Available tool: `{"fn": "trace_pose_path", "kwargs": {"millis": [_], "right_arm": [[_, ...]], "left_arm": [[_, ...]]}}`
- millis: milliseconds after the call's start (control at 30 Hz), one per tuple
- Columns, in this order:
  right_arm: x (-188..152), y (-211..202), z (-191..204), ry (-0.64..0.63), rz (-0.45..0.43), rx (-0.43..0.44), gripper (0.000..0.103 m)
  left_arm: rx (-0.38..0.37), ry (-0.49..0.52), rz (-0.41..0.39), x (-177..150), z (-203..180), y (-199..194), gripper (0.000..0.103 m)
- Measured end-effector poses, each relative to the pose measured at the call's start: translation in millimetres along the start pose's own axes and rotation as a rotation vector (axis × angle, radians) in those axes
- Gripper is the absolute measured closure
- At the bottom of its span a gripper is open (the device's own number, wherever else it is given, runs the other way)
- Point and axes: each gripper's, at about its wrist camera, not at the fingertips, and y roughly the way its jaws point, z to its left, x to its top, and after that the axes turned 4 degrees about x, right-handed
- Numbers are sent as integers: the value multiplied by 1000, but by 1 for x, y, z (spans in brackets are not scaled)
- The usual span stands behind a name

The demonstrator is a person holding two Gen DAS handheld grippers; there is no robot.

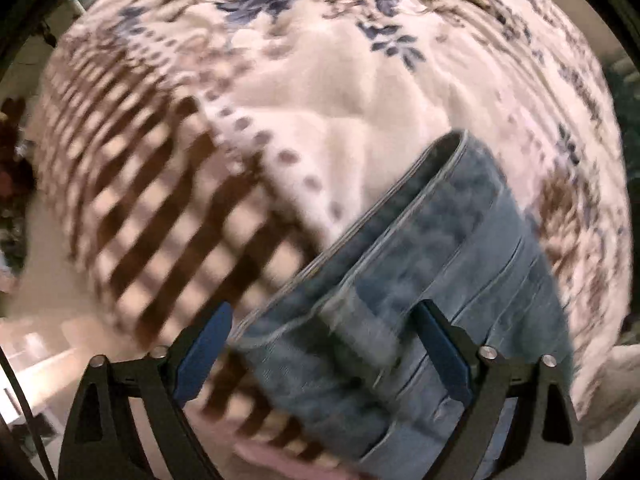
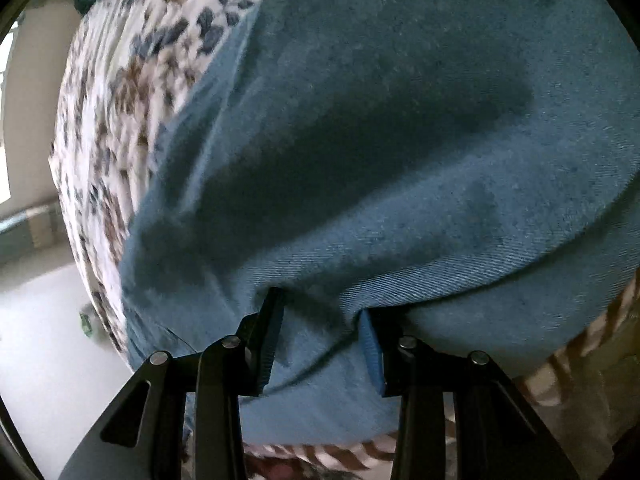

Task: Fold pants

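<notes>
A bedspread, cream with blue and brown flowers and a brown striped border, is covering the bed and filling most of both views. On it the blue jeans are lying. In the left wrist view they are showing as a narrow stack of layers with pale edges, so they are looking already folded at least once; this view is blurred, so I cannot count the layers.

The right gripper is pressing into the denim from the near edge. Its two blue pads are standing a little apart with a ridge of cloth bunched between them, so I judge it is pinching this fold, though how tightly I cannot tell.

The left gripper is hanging over the near end of the folded jeans with its jaws wide apart, holding nothing.

The step in hand is seeming to be another fold of the jeans. The next move is probably asking the left gripper to close on the stacked edge, so both sides are lifting evenly and the layers are not sliding.
</notes>
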Motion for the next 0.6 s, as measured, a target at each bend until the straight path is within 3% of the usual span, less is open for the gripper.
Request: {"fn": "trace_pose_path", "kwargs": {"millis": [33,100,167,200,367,600], "right_arm": [[2,-5,-3,5,-11,2,67],[-1,-8,0,0,-45,-1,85],[-7,-11,8,-36,-69,-19,89],[-12,-16,15,-71,-83,-36,91],[-34,-47,34,-204,-108,-69,92],[-70,-78,0,-235,-43,-99,92]], "left_arm": [[-7,13,-13,2,-4,1,41],[-9,48,-40,1,-12,1,60],[24,94,-93,-6,-19,-5,71],[42,116,-127,-11,-22,-11,83],[6,131,-172,-24,-7,-38,90],[35,167,-168,-30,13,-57,90]]}}
